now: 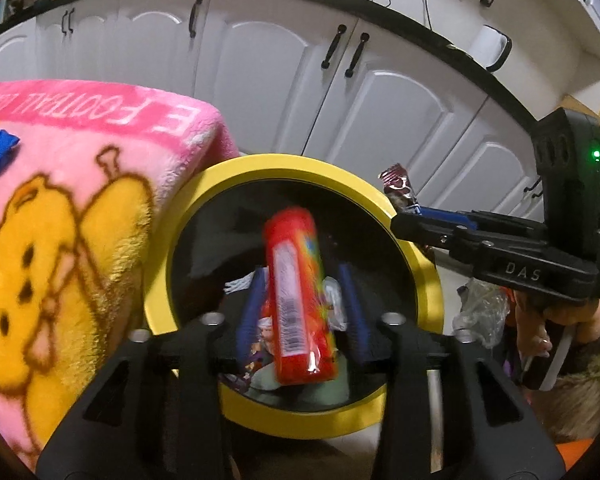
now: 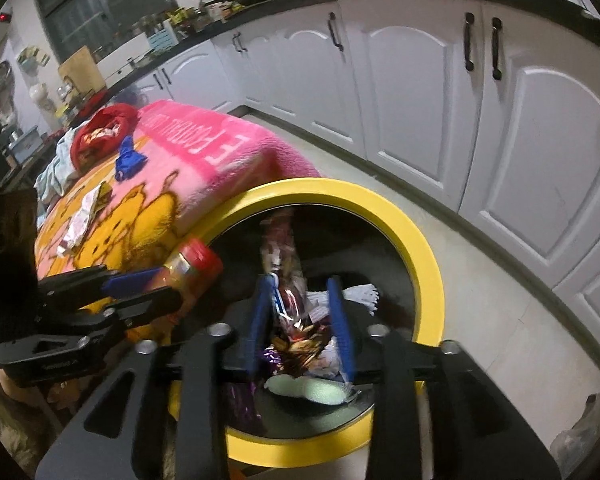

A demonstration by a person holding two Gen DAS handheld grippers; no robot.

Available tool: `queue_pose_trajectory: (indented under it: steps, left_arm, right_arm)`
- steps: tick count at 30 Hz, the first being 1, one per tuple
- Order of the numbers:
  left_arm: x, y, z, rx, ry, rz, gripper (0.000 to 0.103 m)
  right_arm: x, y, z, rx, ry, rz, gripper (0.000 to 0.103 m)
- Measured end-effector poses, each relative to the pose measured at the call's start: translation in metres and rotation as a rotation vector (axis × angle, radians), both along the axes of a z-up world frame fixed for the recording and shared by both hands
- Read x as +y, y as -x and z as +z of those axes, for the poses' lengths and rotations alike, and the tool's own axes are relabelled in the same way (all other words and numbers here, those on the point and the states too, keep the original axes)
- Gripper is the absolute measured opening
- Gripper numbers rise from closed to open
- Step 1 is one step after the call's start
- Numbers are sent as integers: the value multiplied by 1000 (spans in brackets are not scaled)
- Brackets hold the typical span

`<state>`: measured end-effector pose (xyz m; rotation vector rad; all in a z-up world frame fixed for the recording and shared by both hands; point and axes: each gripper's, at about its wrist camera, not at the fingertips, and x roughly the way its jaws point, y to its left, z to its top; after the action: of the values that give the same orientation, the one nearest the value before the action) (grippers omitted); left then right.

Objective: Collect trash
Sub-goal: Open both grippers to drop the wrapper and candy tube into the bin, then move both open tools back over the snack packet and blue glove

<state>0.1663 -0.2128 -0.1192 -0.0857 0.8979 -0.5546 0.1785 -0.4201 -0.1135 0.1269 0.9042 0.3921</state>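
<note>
Mid-task, over yellow-rimmed bin (image 1: 428,280). Left gripper (image 1: 300,312) parted around red snack tube (image 1: 300,300); right gripper (image 2: 302,320) parted around dark wrapper (image 2: 284,256). Blue scrap (image 2: 129,159), silver wrapper (image 2: 82,220) left on pink blanket (image 2: 204,168).

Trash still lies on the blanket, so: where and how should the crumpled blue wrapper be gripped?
Probably pinch the blue wrapper across its bunched, raised middle, coming down from above: it sits crumpled on the soft pink blanket, clear of other litter, so a shallow top pinch should avoid snagging the fleece.
</note>
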Motion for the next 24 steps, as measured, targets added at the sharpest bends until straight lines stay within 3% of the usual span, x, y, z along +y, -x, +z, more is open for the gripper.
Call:
queue_pose_trajectory:
  steps: [6,10,15,17,24]
  left_arm:
    - [15,8,11,-45,-10,35,58]
    - [27,13,24,-87,-12,70,75]
    - [45,18,39,-128,-11,115,90]
    - [52,20,43,-141,-10,131,92]
    - [80,30,59,-186,-9,223,92]
  right_arm:
    - [-4,1,4,-13,-17,-21,49]
    - [-3,1,11,-33,-19,-25,50]
    - [4,4,27,-78,-11,-23,63]
    - [8,7,35,-101,-4,-26,73]
    - [26,14,52,-170,20,-13,78]
